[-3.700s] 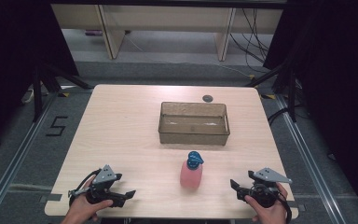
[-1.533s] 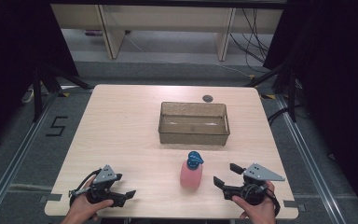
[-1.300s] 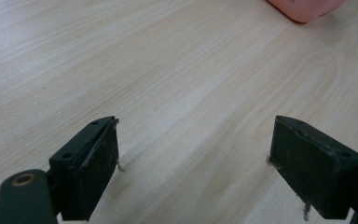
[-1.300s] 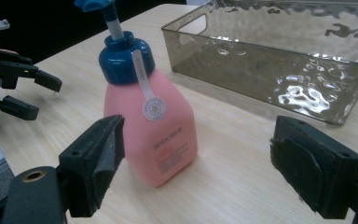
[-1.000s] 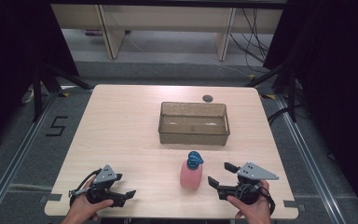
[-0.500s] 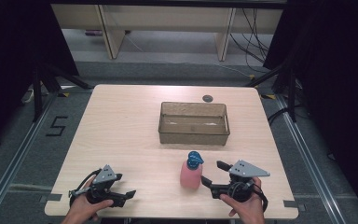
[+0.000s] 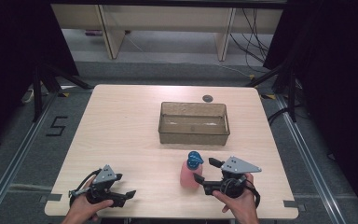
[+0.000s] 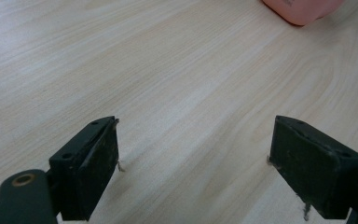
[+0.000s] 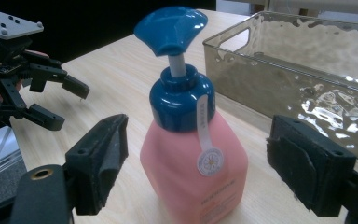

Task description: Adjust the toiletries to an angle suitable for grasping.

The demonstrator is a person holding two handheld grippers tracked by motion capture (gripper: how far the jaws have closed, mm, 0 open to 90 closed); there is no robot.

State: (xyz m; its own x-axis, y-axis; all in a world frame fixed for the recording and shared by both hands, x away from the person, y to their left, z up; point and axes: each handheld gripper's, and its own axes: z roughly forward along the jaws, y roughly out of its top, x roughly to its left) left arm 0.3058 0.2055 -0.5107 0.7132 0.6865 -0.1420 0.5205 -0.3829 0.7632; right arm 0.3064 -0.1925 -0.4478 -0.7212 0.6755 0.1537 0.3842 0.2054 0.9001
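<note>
A pink soap bottle (image 7: 189, 175) with a blue pump top stands upright near the table's front edge, right of centre. My right gripper (image 7: 205, 171) is open around it from the right. In the right gripper view the bottle (image 9: 193, 163) stands between the two pads (image 9: 103, 154), with a gap on each side. These jaws have just been closing in on it. My left gripper (image 7: 125, 185) rests open at the front left, with bare wood between its jaws (image 8: 193, 140). The bottle's base (image 8: 303, 9) lies far ahead of it.
A clear, empty plastic bin (image 7: 193, 135) sits at the table's centre, just behind the bottle, and it rises close on the right in the right gripper view (image 9: 307, 70). A small dark disc (image 7: 208, 98) lies behind it. Bare wooden tabletop (image 7: 121, 121) stretches left.
My right gripper has slid leftward along the front edge until the bottle stands between its jaws. The left gripper, the bottle and the bin have not moved.
</note>
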